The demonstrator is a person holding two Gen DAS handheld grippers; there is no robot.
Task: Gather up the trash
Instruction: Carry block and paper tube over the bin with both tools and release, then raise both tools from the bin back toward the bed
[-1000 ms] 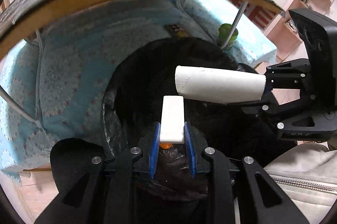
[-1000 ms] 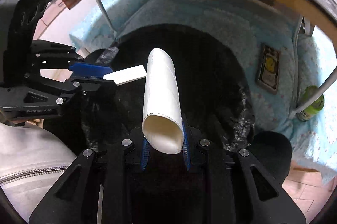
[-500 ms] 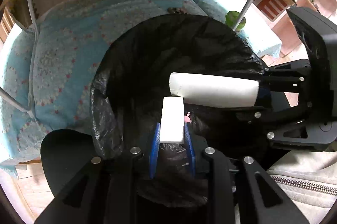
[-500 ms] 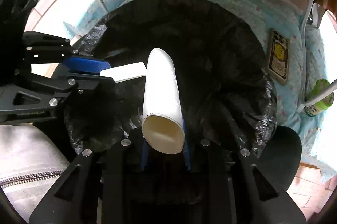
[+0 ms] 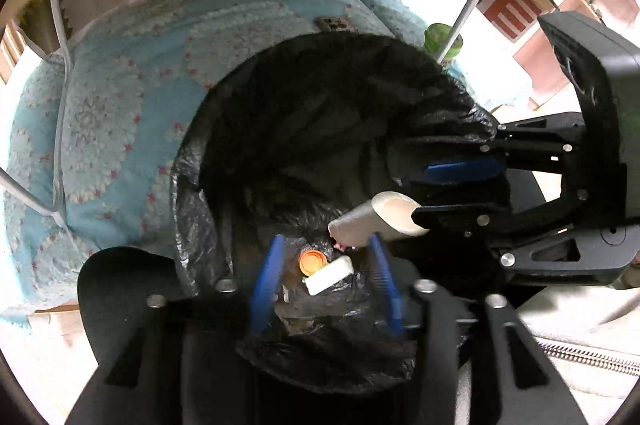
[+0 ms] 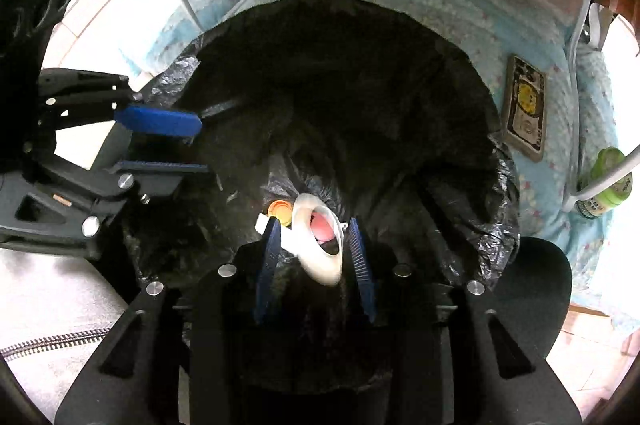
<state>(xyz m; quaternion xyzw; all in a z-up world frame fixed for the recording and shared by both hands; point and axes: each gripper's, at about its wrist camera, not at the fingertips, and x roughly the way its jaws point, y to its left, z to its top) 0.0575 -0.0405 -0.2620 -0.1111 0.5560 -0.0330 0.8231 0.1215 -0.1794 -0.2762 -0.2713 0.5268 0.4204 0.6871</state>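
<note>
Left tongs (image 5: 324,265) and right tongs (image 6: 316,249) both wide, empty, over bag (image 5: 224,113): tube (image 5: 376,221) and white block (image 5: 330,275) dropped inside, near 6 o'clock.

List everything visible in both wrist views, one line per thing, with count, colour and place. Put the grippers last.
bin bag: one, black, lining a round bin, mouth open below both grippers
cardboard tube: one, white, inside the bag, leaning, open end up
flat block: one, white, on the bag's bottom beside the cap
bottle cap: one, orange, on the bag's bottom
pink item: one, seen through the tube's open end, identity unclear
quilt: one, light blue patterned, around the bin
green bottle: one, on the quilt by a white metal leg
small packet: one, dark with yellow print, on the quilt
left gripper: one, black with blue pads, open over the bag
right gripper: one, same colours, open over the bag
</note>
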